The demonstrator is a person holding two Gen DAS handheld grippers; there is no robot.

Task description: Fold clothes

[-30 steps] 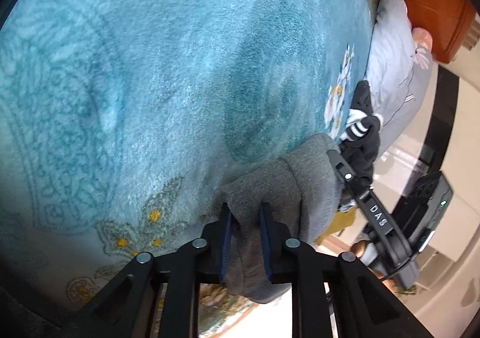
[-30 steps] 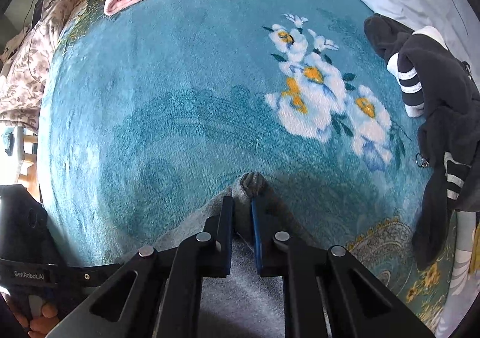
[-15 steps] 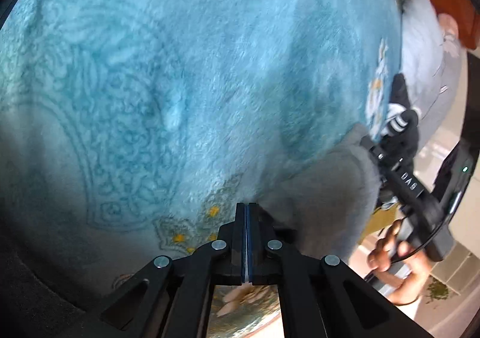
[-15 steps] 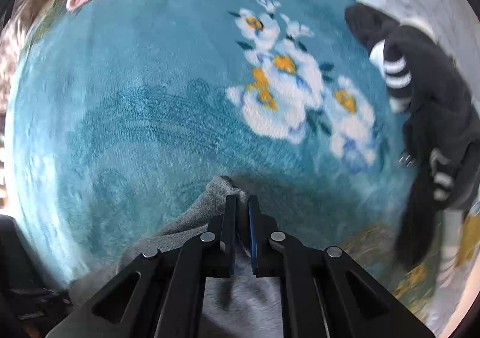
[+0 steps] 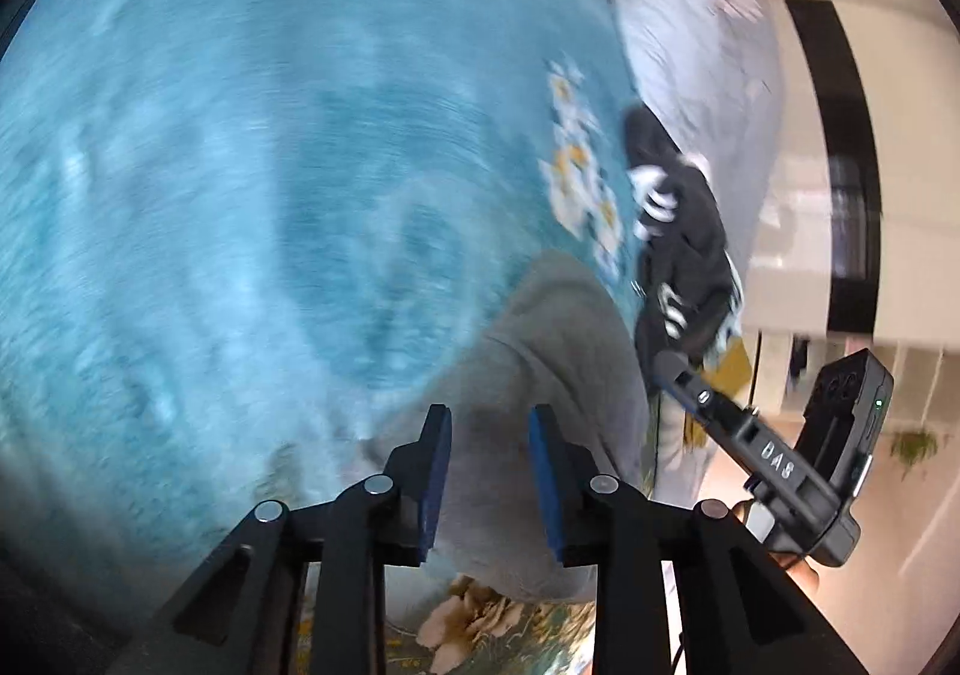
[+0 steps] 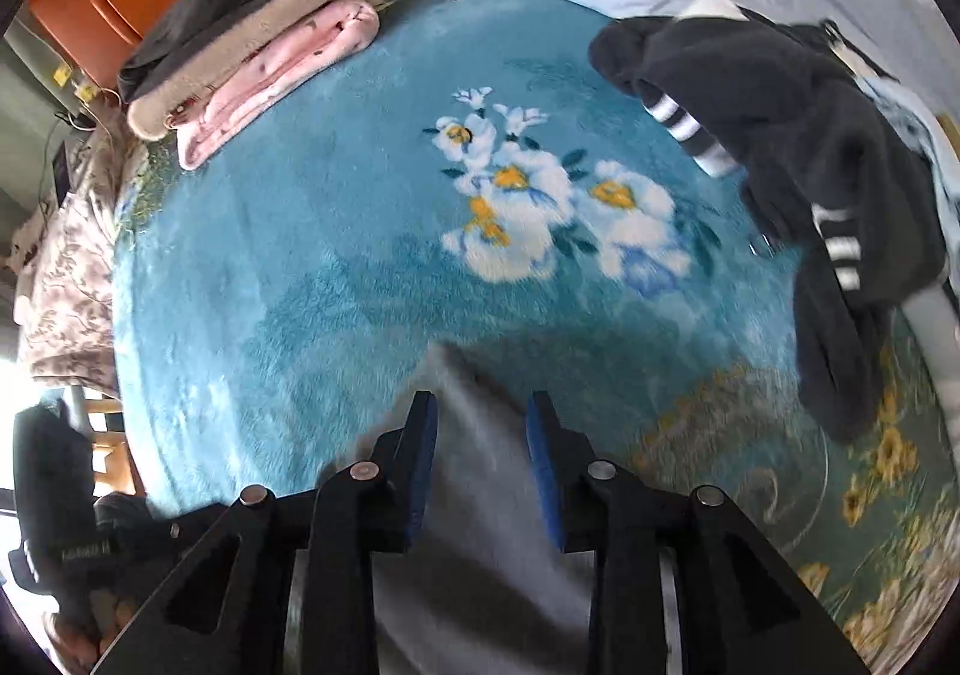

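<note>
Left wrist view: the left claw (image 5: 489, 465) is opening, its blue pads clear of the soft grey knit garment (image 5: 558, 375) lying beneath them on the teal floral plush blanket (image 5: 240, 165) of the bed.

Right wrist view: the right claw (image 6: 483, 453) is likewise opening above that grey garment, gripping nothing. A folded stack of pink, beige and dark clothes (image 6: 252, 51) looks finished; a crumpled black garment with white stripes (image 6: 780, 135) apparently still awaits folding.

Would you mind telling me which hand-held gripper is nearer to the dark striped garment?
Right. In the left wrist view, the right hand-held gripper sits just below the dark striped garment, while the left hand-held gripper is farther off, over the grey garment.
</note>
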